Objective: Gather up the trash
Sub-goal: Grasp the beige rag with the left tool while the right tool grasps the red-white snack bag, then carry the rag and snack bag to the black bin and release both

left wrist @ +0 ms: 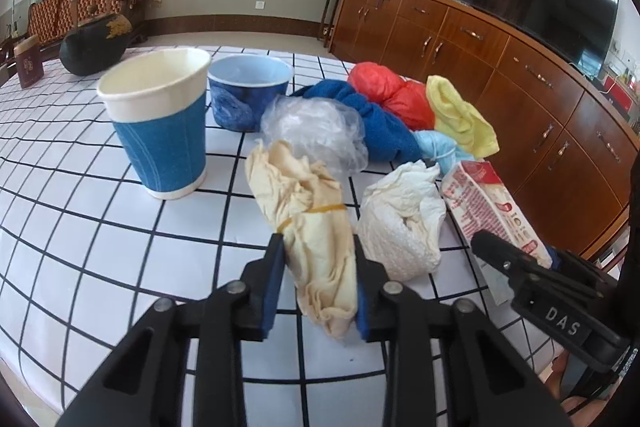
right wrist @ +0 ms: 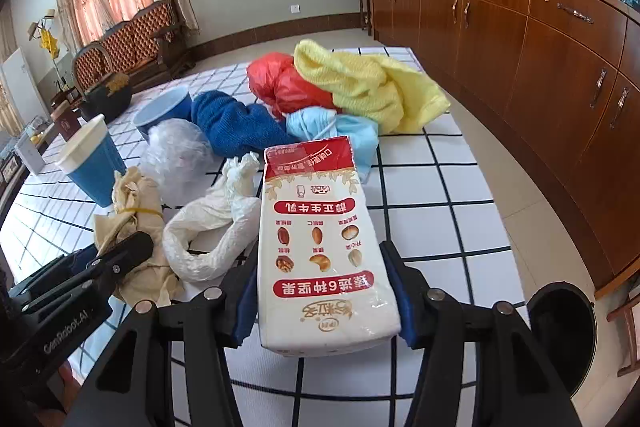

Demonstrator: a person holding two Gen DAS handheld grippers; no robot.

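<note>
**2 grippers clamped on 2 pieces of trash**

The milk carton [right wrist: 326,259] lies flat on the grid-patterned tablecloth [left wrist: 80,227], its long axis running from the near table edge away toward the pile of cloths, red top end pointing away. The right gripper [right wrist: 326,303] pinches its near end, 1 blue pad on each long side, jaws at a middling width set by the carton.

Left of the carton, past 1 crumpled white paper towel [left wrist: 400,223], lies the cream cloth bundle [left wrist: 312,227], bound by 1 yellow rubber band. Its long axis also runs away from the near edge, leaning slightly left at the far end. The left gripper [left wrist: 318,279] is closed narrowly on its near half, pads pressing both sides.

Both grippers slant downward toward the table, side by side.

Beyond the carton: 1 clear plastic bag [left wrist: 316,131], 1 blue towel [left wrist: 376,119], 1 red bag [left wrist: 392,91], 1 yellow cloth [left wrist: 460,115], 1 light-blue mask [right wrist: 340,131]. Left of these stand 2 blue paper cups: a tall one [left wrist: 160,123] and a dented one [left wrist: 248,91]. Right of the carton, on the floor, is 1 black bin [right wrist: 560,331].
</note>
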